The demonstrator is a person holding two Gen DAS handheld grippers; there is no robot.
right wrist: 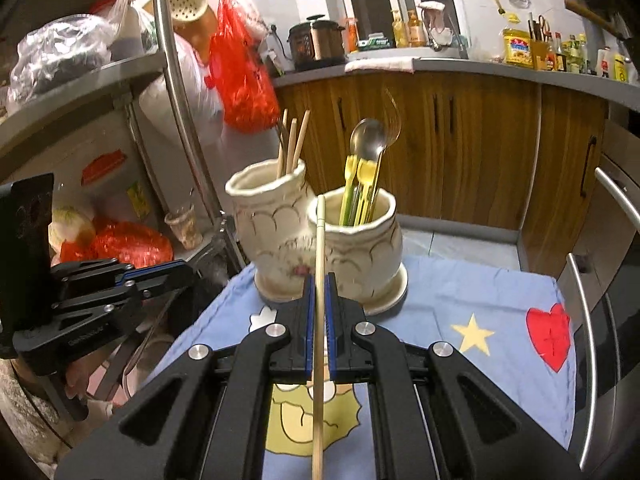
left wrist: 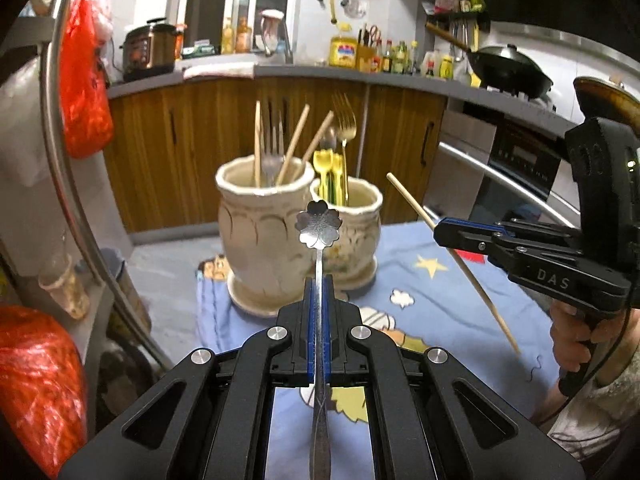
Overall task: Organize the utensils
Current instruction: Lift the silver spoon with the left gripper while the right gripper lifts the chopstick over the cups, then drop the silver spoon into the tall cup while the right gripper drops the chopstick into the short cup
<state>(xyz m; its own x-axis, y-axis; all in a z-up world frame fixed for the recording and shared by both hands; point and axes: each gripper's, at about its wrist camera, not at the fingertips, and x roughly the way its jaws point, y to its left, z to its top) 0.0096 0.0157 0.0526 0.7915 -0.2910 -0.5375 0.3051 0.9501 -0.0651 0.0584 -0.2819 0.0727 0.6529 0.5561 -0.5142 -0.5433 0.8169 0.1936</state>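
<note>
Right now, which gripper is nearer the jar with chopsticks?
Left, narrowly. The left gripper, holding the flower spoon, faces the chopstick jar; the right gripper faces the spoon jar beside it.

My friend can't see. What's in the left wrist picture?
The left gripper pinches a flower-tipped spoon above a blue cloth. Ahead stand two cream pots holding chopsticks and forks. At right, the right gripper holds a chopstick.

A home kitchen is shown — a wok (left wrist: 510, 66) on a hob at 2 o'clock, oil bottles (left wrist: 343, 51) and a cooker (left wrist: 149, 46) along the counter (left wrist: 320, 74) at 12, wooden cabinets (left wrist: 192, 148) beneath.
</note>
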